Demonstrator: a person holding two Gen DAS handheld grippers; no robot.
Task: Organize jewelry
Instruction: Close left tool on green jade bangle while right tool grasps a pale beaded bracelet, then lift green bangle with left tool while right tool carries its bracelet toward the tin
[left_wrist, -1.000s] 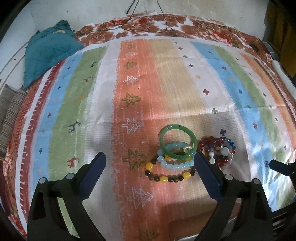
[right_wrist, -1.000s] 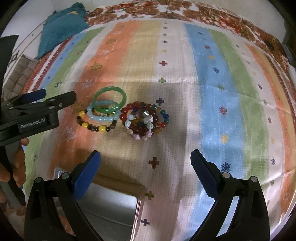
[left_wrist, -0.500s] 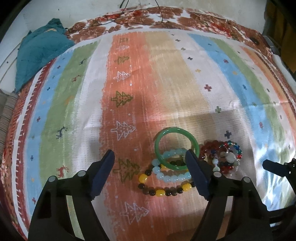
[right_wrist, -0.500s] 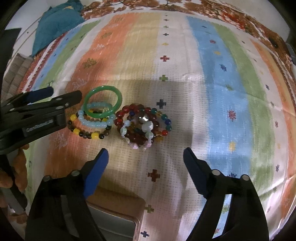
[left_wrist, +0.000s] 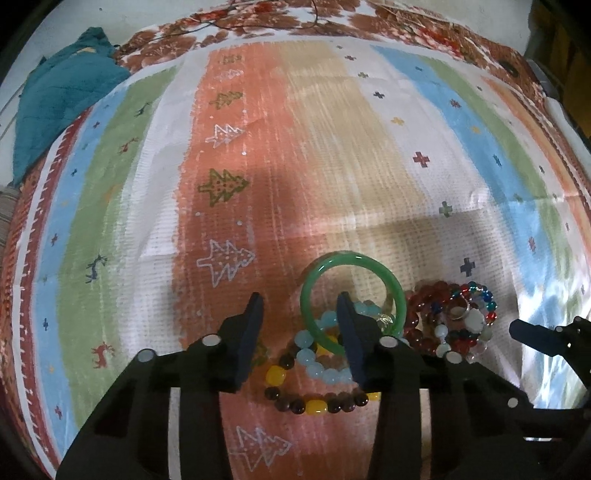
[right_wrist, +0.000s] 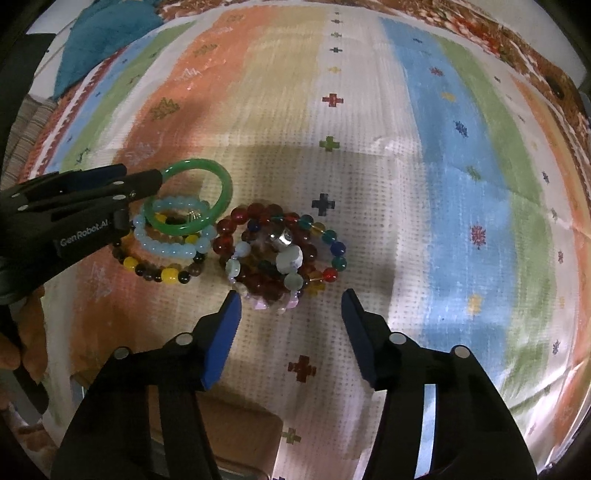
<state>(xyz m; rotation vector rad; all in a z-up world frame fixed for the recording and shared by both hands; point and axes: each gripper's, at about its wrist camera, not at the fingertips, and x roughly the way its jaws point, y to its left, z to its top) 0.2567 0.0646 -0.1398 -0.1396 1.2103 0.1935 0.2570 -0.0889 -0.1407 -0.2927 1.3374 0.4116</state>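
Observation:
A green bangle (left_wrist: 369, 260) (right_wrist: 221, 184) lies on a pale blue bead bracelet (left_wrist: 310, 341) (right_wrist: 162, 249) and a brown and yellow bead bracelet (left_wrist: 314, 406) (right_wrist: 162, 274). To its right is a pile of red and mixed bead bracelets (left_wrist: 448, 317) (right_wrist: 280, 258). My left gripper (left_wrist: 301, 306) (right_wrist: 144, 177) is open; its right finger stands inside the bangle, its left finger outside the bangle's left rim. My right gripper (right_wrist: 291, 301) is open, just in front of the red pile, touching nothing; its tip shows in the left wrist view (left_wrist: 532, 334).
Everything lies on a striped cloth (left_wrist: 332, 147) (right_wrist: 443, 147) over a bed. A teal blanket (left_wrist: 62, 99) (right_wrist: 99, 40) lies bunched at the far left corner. A tan box edge (right_wrist: 236, 435) shows under my right gripper.
Both grippers have moved forward and narrowed. My left gripper's right finger is now inside the green bangle. My right gripper has come close to the red bead pile.

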